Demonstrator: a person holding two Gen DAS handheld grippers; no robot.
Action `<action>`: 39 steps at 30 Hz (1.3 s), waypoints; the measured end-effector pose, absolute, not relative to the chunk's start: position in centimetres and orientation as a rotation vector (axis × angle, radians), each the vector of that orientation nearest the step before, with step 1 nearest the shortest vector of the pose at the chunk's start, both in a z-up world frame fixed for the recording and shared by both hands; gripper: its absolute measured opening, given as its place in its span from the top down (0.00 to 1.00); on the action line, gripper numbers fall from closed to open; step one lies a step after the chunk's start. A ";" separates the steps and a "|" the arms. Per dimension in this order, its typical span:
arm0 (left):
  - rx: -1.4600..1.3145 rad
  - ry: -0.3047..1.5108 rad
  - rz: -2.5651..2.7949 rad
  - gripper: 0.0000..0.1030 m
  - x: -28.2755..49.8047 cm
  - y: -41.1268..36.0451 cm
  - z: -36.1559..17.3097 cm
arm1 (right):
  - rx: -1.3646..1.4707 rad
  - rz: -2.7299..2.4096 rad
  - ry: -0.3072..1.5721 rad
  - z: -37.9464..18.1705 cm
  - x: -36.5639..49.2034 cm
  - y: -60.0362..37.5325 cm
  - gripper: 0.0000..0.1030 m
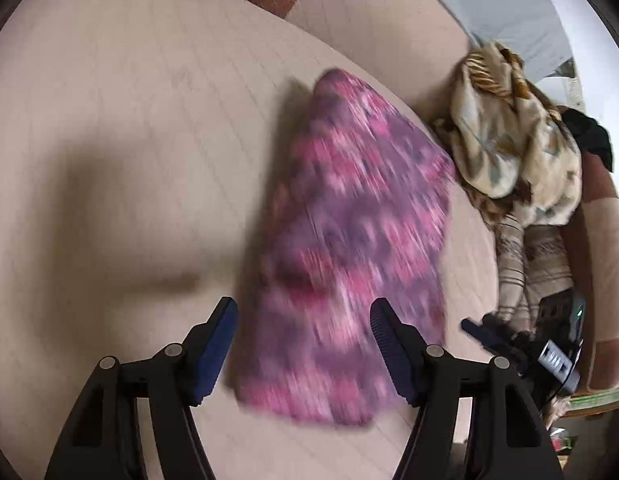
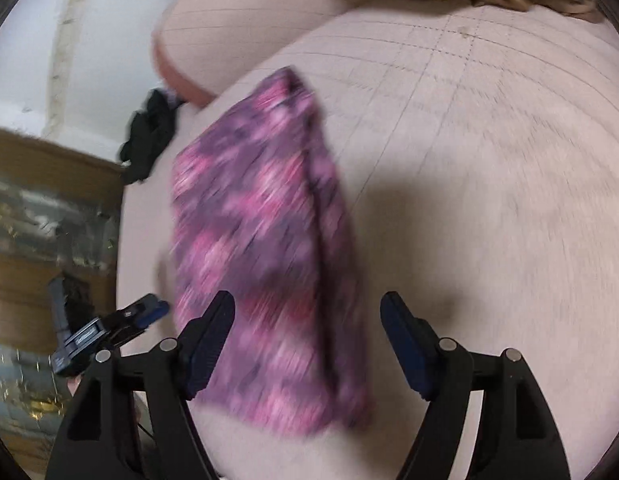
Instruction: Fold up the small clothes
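I see the pink cloth (image 1: pixel 341 240) lying flat on the sofa seat (image 1: pixel 121 128). Its long side runs away from my left gripper (image 1: pixel 303 344) and right gripper (image 2: pixel 307 340). Both are apart, holding nothing, equally near.

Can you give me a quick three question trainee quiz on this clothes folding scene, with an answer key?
1. True or false: the left hand-held gripper is clamped on the pink and purple garment.
2. Multiple choice: what lies beside the garment toward the sofa's edge in the left wrist view? A. a cream patterned cloth bundle B. a stack of plates C. a pair of shoes
3. Fill in: the garment lies on the beige ____ cushion, in front of the right hand-held gripper.

Key
1. False: its jaws stand apart and the pads press on nothing.
2. A
3. sofa
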State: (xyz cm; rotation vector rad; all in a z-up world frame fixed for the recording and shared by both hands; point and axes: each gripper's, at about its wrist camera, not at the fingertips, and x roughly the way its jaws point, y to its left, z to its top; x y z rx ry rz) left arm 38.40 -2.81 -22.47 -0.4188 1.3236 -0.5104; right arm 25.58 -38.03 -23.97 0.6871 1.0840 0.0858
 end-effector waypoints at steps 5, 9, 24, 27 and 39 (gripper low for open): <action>-0.321 1.277 -0.501 0.30 34.3 -3.4 -23.5 | 0.728 0.031 1.093 -26.4 20.5 -35.2 0.50; -0.348 1.313 -0.435 0.31 34.1 -2.8 -25.9 | 0.719 0.079 1.150 -28.6 21.6 -34.0 0.94; -0.304 1.253 -0.463 0.28 34.7 -3.5 -24.1 | 0.485 -0.044 1.168 -25.2 21.9 -32.4 0.51; -0.386 1.238 -0.451 0.26 35.7 -2.4 -23.8 | 0.533 -0.047 1.115 -23.9 20.9 -33.6 0.37; -0.481 1.328 -0.518 0.24 35.8 -3.9 -26.2 | 0.679 -0.002 1.215 -28.2 22.1 -34.1 0.37</action>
